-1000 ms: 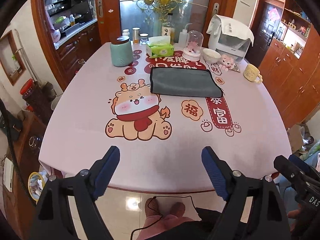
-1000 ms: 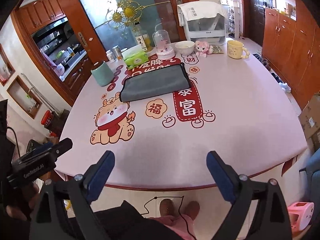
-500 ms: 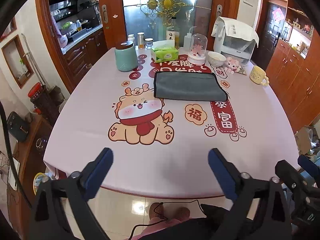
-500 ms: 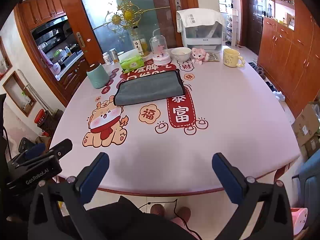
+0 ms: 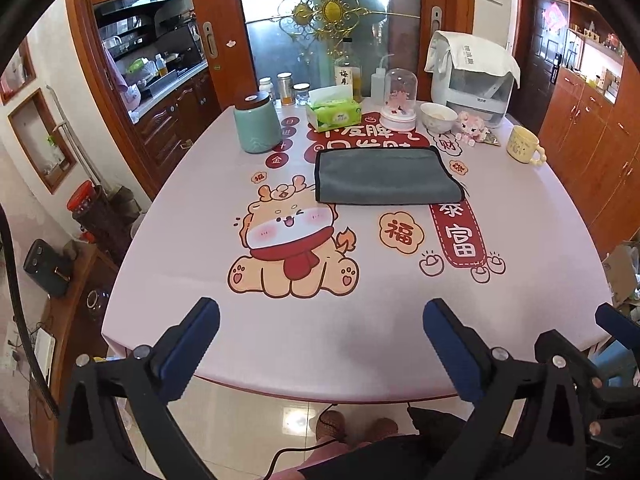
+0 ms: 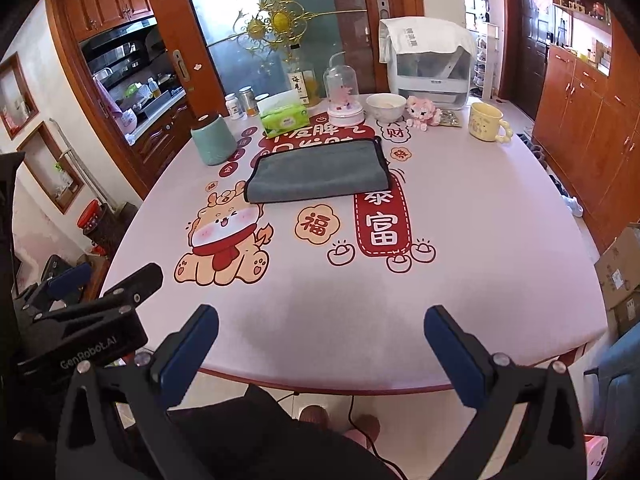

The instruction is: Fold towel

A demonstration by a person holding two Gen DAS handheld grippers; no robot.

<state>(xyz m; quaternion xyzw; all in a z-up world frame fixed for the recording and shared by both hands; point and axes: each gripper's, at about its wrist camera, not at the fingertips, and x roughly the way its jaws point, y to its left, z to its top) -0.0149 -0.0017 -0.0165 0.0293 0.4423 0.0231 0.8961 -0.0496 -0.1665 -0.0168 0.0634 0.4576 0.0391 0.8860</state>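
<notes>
Both grippers are spread wide and carry nothing: left gripper and right gripper hang over the near table edge, well apart from the work. The flat grey microfibre towel with dark stitched edging lies on the far half of the pink printed tablecloth, between the cartoon dragon print and the row of clutter at the back. From here it looks already doubled once, edges roughly aligned; I can't tell how many layers.

For the reach: go in low and level, one gripper per near corner, and pinch the hem, not the middle. Pile is soft and limp, so it will sag and drag. The tablecloth looks smooth, so expect the towel to slide rather than snag.

Watch the back row: the teal ceramic canister with dark lid, green tissue pack, glass dome on white base and white bowl sit near the towel's far edge. Fold toward yourself.
</notes>
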